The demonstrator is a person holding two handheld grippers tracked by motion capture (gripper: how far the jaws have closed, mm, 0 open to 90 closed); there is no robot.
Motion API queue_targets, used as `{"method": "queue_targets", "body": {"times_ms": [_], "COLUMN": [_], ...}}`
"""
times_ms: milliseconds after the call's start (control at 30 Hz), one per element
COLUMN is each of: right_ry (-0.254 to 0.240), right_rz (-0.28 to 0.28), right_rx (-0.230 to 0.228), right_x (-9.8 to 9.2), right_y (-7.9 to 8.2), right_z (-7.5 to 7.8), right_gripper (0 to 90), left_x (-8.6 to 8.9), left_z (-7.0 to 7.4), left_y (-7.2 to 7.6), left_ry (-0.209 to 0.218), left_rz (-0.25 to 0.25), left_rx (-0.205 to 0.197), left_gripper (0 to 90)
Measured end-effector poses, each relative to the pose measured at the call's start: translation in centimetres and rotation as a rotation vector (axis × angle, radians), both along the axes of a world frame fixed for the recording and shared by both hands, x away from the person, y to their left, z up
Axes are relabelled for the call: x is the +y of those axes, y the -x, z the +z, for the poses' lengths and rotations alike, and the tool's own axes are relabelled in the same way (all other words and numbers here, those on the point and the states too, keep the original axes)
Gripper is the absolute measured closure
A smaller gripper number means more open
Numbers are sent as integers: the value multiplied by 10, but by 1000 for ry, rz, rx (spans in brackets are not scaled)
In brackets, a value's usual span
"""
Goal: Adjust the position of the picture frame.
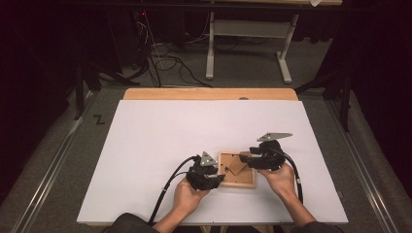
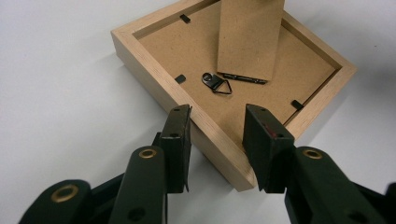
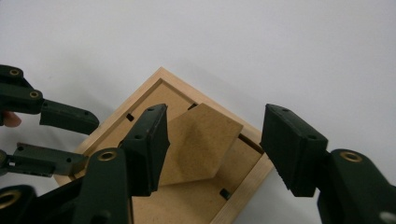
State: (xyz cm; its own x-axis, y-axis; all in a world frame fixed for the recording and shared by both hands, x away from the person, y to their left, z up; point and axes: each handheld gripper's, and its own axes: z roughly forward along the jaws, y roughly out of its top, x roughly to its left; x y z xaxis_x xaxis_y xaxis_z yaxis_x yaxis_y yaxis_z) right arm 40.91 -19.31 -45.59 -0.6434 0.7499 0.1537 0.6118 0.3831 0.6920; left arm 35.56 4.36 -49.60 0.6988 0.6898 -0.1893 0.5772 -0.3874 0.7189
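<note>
1. The picture frame lies face down on the tabletop, between my two grippers, its stand flap raised.
2. My left gripper straddles the frame's near corner, jaws pressed on its two edges.
3. My right gripper hangs over the flap, jaws open, gripping nothing.

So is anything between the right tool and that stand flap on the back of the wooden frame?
Nothing visible: the right tool brackets the raised brown fibreboard stand flap with open jaws; the light wooden picture frame lies face down.
</note>
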Motion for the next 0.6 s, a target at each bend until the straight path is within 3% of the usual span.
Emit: {"method": "queue_targets", "body": {"times_ms": [333,600], "right_ry": [-15,19], "right_rz": [36,33], "right_rx": [-32,-40], "right_x": [9,9], "right_y": [9,9], "right_z": [10,7], "right_gripper": [478,445], "left_x": [-1,-1], "left_z": [0,1], "left_y": [0,0], "left_ry": [-8,-8], "left_rz": [3,2], "left_rx": [-2,-4], "left_gripper": [616,616]}}
